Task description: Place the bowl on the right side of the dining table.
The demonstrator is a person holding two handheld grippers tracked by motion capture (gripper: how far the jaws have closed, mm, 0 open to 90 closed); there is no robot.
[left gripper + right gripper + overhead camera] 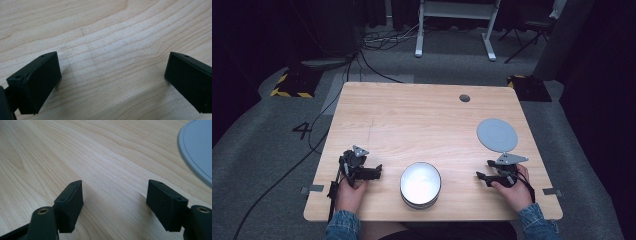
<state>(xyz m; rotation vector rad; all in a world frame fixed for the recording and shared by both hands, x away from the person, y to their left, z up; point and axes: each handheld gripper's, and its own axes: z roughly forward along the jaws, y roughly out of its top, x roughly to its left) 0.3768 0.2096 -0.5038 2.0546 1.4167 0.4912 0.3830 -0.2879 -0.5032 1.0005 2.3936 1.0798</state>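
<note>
A round metal bowl (420,184) sits at the near edge of the worktop (412,120), at six o'clock on its face, squarely between the person's two hands. From the bowl, the left gripper (377,171) lies at nine o'clock and the right gripper (482,177) at three o'clock, each pointing inward at it; the left looks slightly the nearer, with its tips just beside the rim. Being round, the bowl offers no long axis to line up on, so either gripper could likely meet it from the side.

Both grippers rest low over bare wood, jaws spread apart and holding nothing, as the left gripper view (110,75) and the right gripper view (115,202) show. A flat grey disc (497,135), perhaps a lid, lies at twelve o'clock from the right gripper, near it but apart; its edge (197,152) curves in at two o'clock in the right gripper view. The right hand appears better placed for it.
</note>
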